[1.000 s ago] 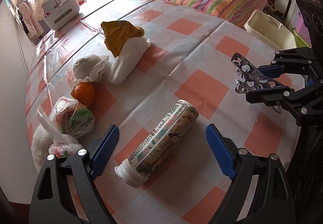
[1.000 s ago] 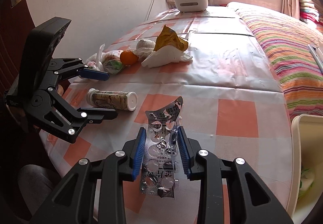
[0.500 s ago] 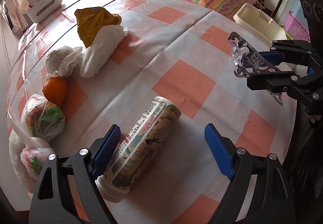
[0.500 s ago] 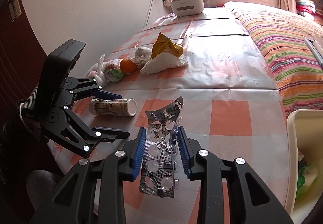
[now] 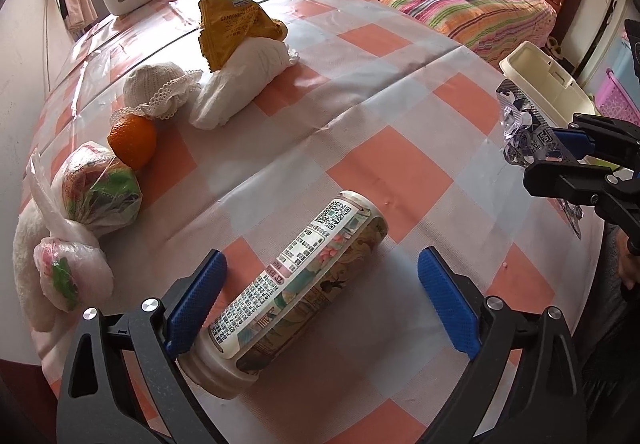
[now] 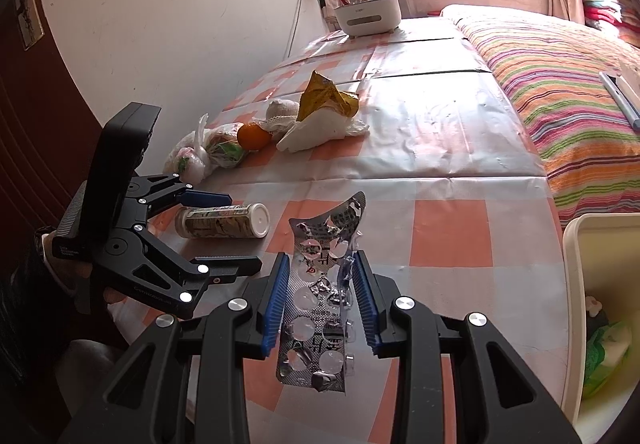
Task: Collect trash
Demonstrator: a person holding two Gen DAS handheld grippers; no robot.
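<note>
A plastic bottle [image 5: 296, 284] with a printed label lies on its side on the checked tablecloth [image 5: 400, 99]. My left gripper [image 5: 320, 284] is open around it, and its left pad looks to be against the bottle's side. The bottle also shows in the right wrist view [image 6: 222, 222], as does the left gripper [image 6: 224, 232]. My right gripper [image 6: 322, 298] is shut on an empty silver blister pack [image 6: 320, 300] and holds it above the table's near edge. The pack [image 5: 520, 131] and right gripper [image 5: 560, 155] show at the right of the left wrist view.
A yellow snack wrapper [image 5: 232, 23] lies on a crumpled white tissue [image 5: 240, 83]. Beside them are a lace ball [image 5: 156, 87], an orange [image 5: 132, 139] and tied plastic bags [image 5: 92, 199]. A cream bin [image 6: 600, 308] stands off the table's right edge. A white caddy [image 6: 368, 15] stands far back.
My left gripper has moved forward and lower so its pads straddle the bottle. My right gripper has drifted back toward the bin side with the blister pack still held.
</note>
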